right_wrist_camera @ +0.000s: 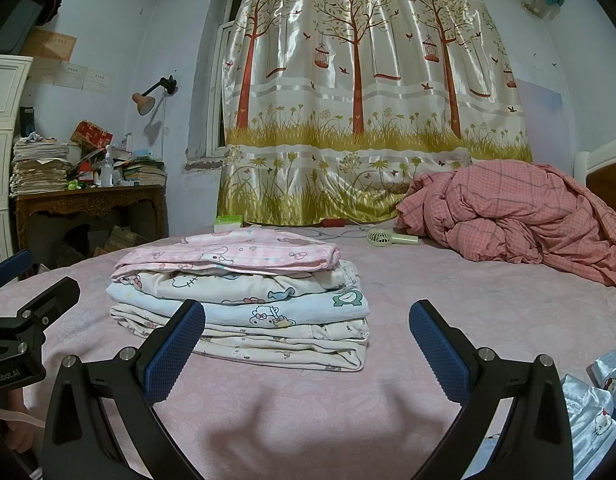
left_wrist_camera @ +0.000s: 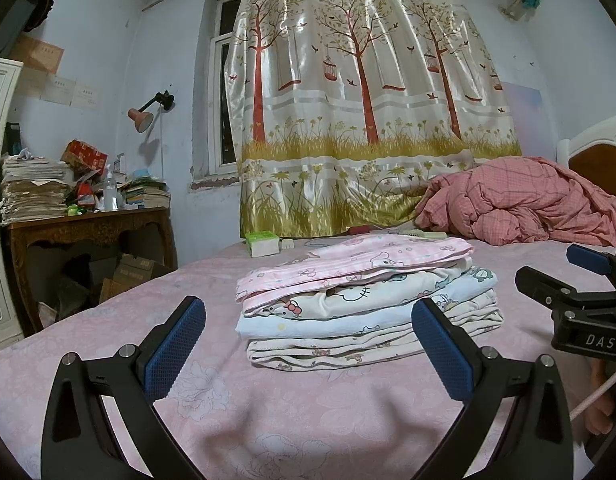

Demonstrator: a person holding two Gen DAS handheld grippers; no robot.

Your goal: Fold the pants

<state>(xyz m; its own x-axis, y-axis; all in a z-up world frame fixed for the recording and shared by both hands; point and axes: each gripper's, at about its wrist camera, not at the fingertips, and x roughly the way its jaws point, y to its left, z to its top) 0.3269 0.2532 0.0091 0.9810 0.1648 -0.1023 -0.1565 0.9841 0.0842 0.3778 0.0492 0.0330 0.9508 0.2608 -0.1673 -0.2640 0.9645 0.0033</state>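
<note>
Here both claws, left (left_wrist_camera: pixel 308 344) and right (right_wrist_camera: pixel 308 344), are held wide open and empty above the bed (left_wrist_camera: pixel 308 420). Folded pants lie stacked (left_wrist_camera: pixel 363 308) just beyond. A pale garment (right_wrist_camera: pixel 591 412) at near right should probably be taken next, gripped by its waistband.

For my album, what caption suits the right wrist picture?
Open right gripper facing a stack of folded pants on a pink bed.

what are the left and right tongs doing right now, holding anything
Left tongs: open, holding nothing, short of the stack of folded pants.
Right tongs: open, holding nothing.
</note>
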